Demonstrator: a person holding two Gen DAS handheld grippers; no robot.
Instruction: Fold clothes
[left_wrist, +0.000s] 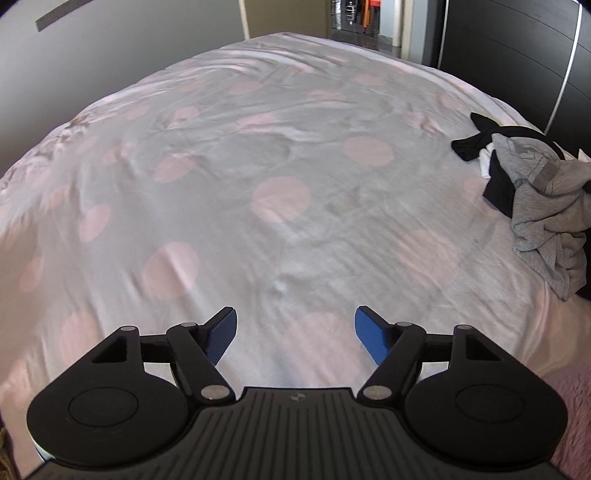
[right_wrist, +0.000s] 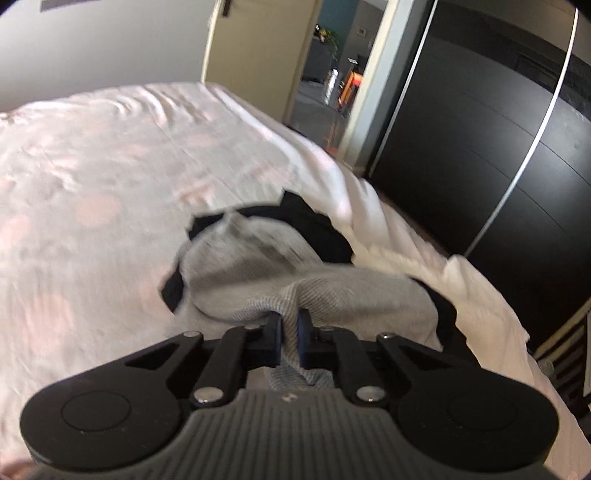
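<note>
Right now the crumpled grey knit garment (right_wrist: 332, 291) lies in a heap near the right edge of the bed, draped over a bundle of black clothing (right_wrist: 317, 225) with a scrap of white cloth (left_wrist: 487, 158) poking out between them. A fold of its near edge is pinched between the fingers of the right gripper (right_wrist: 289, 341), which are pressed together on the cloth, so the garment runs straight away from that gripper, with its bulk ahead and slightly left. The left gripper (left_wrist: 295, 338) hovers over bare bedding with its blue-padded fingers (left_wrist: 369, 338) spread wide and nothing between them; from its view the grey heap sits well off to the right, so the right hand is plainly the nearer one. The heap is too bunched to tell its long axis. My guess is that the garment must be drawn leftward onto the open middle of the pale grey bedspread with pink dots (left_wrist: 258, 166), where the left gripper could take a second edge. Beyond the bed stand a dark wardrobe (right_wrist: 480, 129) and an open doorway (right_wrist: 332, 66).
</note>
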